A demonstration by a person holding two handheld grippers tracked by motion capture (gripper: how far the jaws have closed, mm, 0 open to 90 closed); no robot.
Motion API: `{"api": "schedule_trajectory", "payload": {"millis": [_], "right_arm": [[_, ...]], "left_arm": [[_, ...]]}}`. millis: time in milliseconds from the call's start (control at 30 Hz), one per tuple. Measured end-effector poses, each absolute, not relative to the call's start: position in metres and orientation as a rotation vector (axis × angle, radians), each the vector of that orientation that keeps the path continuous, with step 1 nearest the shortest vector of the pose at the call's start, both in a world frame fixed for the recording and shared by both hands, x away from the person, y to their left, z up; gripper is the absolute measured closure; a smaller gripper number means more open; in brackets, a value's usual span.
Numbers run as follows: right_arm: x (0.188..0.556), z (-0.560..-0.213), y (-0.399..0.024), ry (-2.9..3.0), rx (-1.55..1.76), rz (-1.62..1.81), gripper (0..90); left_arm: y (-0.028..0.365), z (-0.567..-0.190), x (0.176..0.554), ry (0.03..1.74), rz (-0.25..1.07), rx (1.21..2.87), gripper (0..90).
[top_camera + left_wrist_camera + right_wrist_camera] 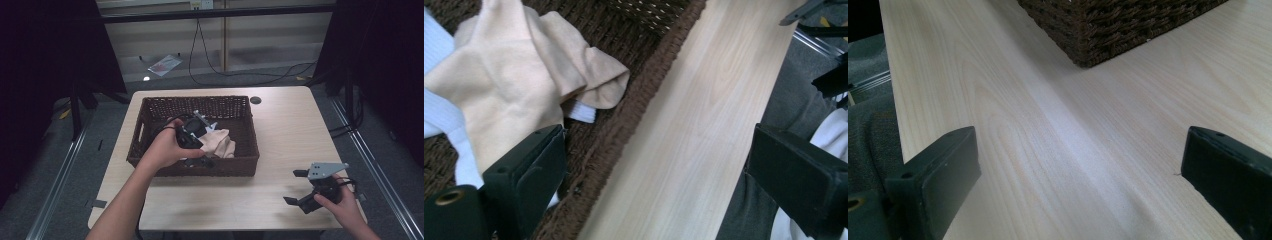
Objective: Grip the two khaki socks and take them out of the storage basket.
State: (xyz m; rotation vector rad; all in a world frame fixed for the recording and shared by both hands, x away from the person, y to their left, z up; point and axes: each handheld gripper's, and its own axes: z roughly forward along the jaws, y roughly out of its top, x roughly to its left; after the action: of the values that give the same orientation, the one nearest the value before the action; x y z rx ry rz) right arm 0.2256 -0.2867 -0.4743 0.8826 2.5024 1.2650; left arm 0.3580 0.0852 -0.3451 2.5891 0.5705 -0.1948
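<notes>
— Why is the left tool [199, 150] hanging over the near wall of the basket [150, 107] instead of going right down among the clothes?

— It is sitting with its jaws spread wide and nothing between them. In the left gripper view one jaw is lying over the edge of the beige garment [519, 85] while the other is reaching out past the wicker rim, over the desk [704, 130]. My guess is that the person is lining up a grab at that garment's near edge.

— And where is the garment lying?

— It is lying crumpled inside the basket, toward its near right part, on top of a white ribbed cloth [436, 45] that is peeking out at its sides.

— How is the left arm being held?

— The forearm is coming up from the bottom left, the hand [165, 147] is wrapping the tool's body, and the wrist is bending so the jaws are pointing down and back toward the person.

— What is the right tool [299, 187] doing?

— It is waiting low over the near right corner of the desk, well apart from the basket, jaws equally wide and empty, probably keeping out of the way.
</notes>
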Motion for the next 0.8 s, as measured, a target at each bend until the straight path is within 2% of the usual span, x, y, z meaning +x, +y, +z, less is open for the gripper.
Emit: {"api": "schedule_trajectory", "payload": {"millis": [800], "right_arm": [[0.225,-0.474,-0.287,2.502,0.884,1.274,2.1]], "left_arm": [[0.076,-0.356,0.396,0.703,-0.168,2.637,10.5]]}}
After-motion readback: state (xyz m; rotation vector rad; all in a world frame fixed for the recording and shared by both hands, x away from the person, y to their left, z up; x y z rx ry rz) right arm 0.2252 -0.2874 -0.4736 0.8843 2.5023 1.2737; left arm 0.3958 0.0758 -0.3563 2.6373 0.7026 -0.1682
